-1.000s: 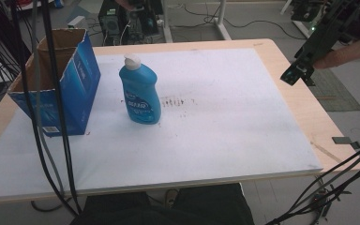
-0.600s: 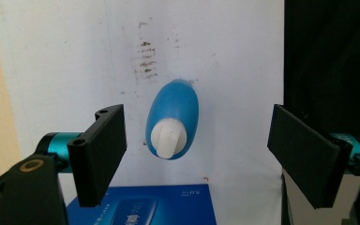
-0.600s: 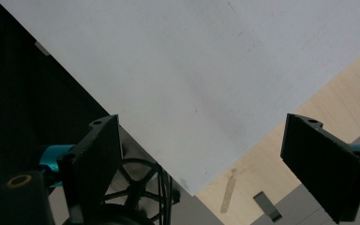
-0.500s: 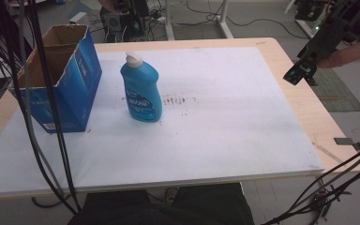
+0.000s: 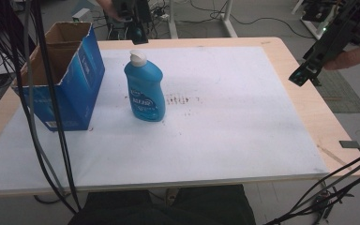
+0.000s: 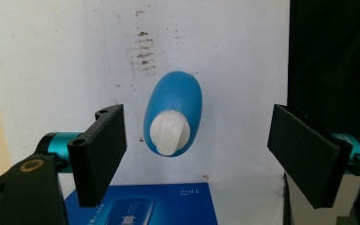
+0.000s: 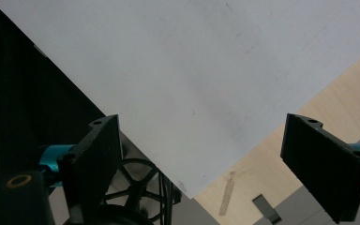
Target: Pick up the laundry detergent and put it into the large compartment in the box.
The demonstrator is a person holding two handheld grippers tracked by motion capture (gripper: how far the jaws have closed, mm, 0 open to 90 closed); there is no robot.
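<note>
A blue detergent bottle (image 5: 144,91) with a white cap stands upright on the white sheet (image 5: 243,126), just right of an open blue cardboard box (image 5: 68,77). My left gripper (image 5: 137,33) hangs at the far edge, above and behind the bottle. In the left gripper view it (image 6: 197,129) is open and looks straight down on the bottle's cap (image 6: 168,133), which sits between the jaws but well below them; the box (image 6: 140,206) shows at the bottom. My right gripper (image 5: 303,77) hovers over the table's right edge, open (image 7: 201,136) and empty.
The wooden table (image 5: 304,112) shows around the sheet. Brown smudges (image 5: 180,99) mark the sheet right of the bottle. Black cables (image 5: 51,117) hang across the left of the high view. Equipment and cables lie on the floor beyond the table.
My left gripper has come in at the top of the high view, over the far side of the bottle. The right gripper has barely shifted. Bottle and box have not moved.
</note>
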